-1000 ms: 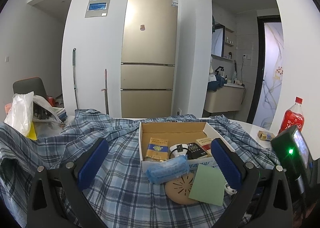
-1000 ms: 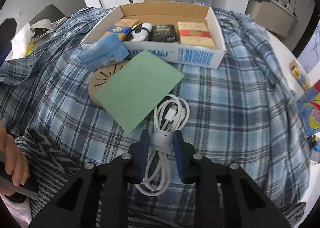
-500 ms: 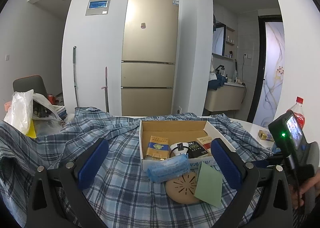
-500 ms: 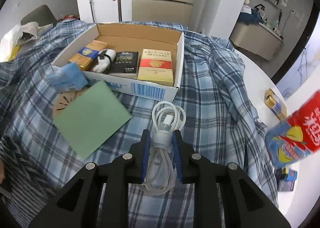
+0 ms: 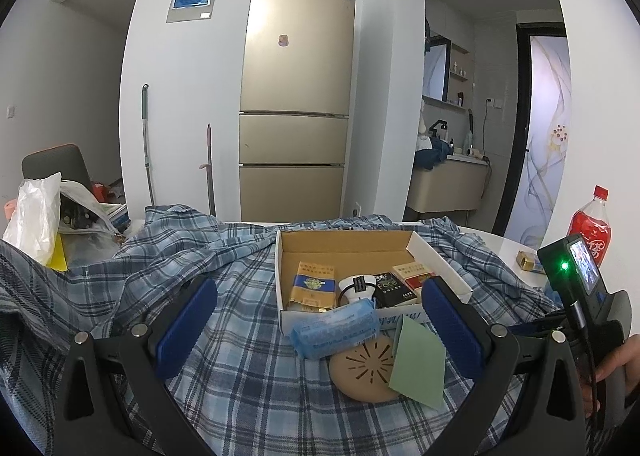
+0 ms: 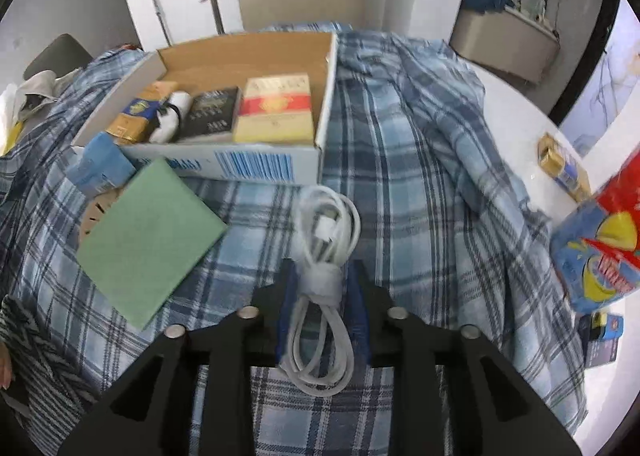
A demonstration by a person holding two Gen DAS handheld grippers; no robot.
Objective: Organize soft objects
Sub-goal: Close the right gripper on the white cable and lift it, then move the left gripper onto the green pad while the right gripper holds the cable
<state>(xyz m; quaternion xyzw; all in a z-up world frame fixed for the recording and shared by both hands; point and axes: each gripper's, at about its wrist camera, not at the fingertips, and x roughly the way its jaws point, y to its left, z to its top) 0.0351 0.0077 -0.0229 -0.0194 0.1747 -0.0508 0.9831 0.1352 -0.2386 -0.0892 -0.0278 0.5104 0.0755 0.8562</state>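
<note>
My right gripper (image 6: 322,281) is shut on a coiled white cable (image 6: 326,240) and holds it above the blue plaid cloth (image 6: 420,184), just in front of the cardboard box (image 6: 256,166). The box holds several packets and a white roll (image 6: 174,118). A green sheet (image 6: 150,240), a tan disc (image 5: 366,370) and a blue tissue pack (image 5: 334,330) lie in front of the box. My left gripper (image 5: 318,326) is open and empty, above the cloth before the box (image 5: 438,260).
A red soda bottle (image 5: 592,226) and a small gold box (image 5: 528,260) stand on the white table at right. A bright snack bag (image 6: 600,248) lies at the right. White plastic bags (image 5: 36,216) sit at the left. A fridge (image 5: 298,96) stands behind.
My right gripper has lifted the white cable off the cloth and carried it right and toward the box's right corner. The left gripper has stayed put and open.
</note>
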